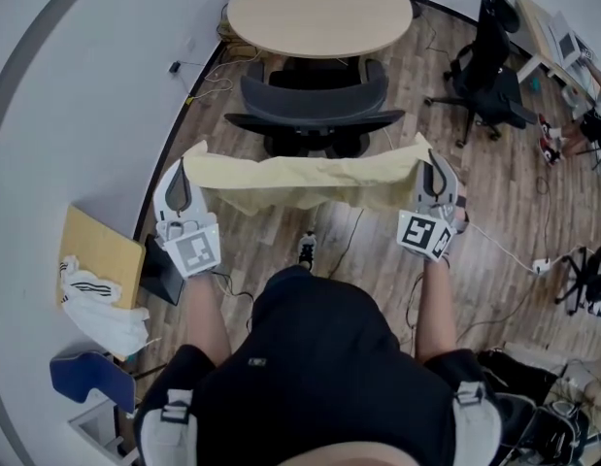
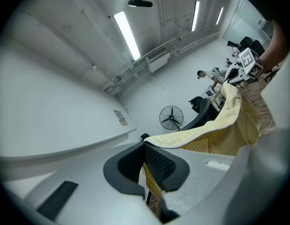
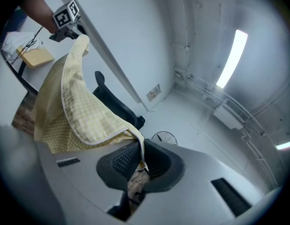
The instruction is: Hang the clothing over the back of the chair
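A pale yellow checked garment (image 1: 310,180) is stretched flat between my two grippers, held up in front of me. My left gripper (image 1: 181,176) is shut on its left corner, and my right gripper (image 1: 434,170) is shut on its right corner. The cloth runs from the left jaws (image 2: 145,149) out to the far gripper, and likewise from the right jaws (image 3: 140,149). A dark office chair (image 1: 315,115) stands just beyond the garment, its backrest (image 1: 319,98) toward me and below the cloth's far edge. The garment's lower fold hangs loose under the top hem.
A round wooden table (image 1: 319,10) stands behind the chair. Another black chair (image 1: 489,61) is at the right. A tan board (image 1: 96,255) with white cloth (image 1: 101,309) lies at my left near the wall. Cables run across the wooden floor (image 1: 514,221).
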Tool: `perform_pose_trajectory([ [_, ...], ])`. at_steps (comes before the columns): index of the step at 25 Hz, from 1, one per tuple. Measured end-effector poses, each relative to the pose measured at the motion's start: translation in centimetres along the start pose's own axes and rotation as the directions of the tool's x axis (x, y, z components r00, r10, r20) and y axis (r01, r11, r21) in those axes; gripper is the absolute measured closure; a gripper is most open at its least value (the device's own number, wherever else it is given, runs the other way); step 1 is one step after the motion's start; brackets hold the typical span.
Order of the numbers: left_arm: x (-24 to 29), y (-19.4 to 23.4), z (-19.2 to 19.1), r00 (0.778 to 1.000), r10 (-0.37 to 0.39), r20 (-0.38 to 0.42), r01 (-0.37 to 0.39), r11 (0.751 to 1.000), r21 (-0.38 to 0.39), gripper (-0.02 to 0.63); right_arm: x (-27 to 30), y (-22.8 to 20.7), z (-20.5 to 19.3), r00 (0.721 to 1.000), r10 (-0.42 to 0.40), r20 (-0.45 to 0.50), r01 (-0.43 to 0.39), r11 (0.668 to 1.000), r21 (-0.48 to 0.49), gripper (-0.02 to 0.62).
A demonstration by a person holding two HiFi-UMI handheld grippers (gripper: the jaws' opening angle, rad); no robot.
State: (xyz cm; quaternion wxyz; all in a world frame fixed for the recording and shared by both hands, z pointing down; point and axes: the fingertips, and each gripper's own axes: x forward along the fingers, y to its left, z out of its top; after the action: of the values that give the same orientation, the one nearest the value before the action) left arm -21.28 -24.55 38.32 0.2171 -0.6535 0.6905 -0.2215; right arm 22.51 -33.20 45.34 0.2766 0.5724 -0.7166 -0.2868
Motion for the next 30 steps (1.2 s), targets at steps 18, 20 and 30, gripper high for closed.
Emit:
perform_pose_trajectory([
  [18, 10.5, 4.4, 2.4, 0.995, 0.032, 0.09, -0.031, 1.0, -0.005, 0.607, 8.1, -5.6, 3.6, 0.992, -0.122, 0.029, 0.122, 0.992, 0.011, 0.586],
  [20, 11.4, 4.7, 2.6, 0.995, 0.029, 0.094, -0.028, 1.0, -0.005, 0.606, 8.9, -5.9, 4.0, 0.991, -0.128, 0.031, 0.128, 0.992, 0.007, 0.586],
  [30, 17.1, 5.7, 2.4, 0.996, -0.014, 0.088, 0.017, 0.999, -0.031, 0.607, 13.3, -6.4, 5.4, 0.991, -0.132, 0.002, 0.132, 0.991, 0.002, 0.586],
])
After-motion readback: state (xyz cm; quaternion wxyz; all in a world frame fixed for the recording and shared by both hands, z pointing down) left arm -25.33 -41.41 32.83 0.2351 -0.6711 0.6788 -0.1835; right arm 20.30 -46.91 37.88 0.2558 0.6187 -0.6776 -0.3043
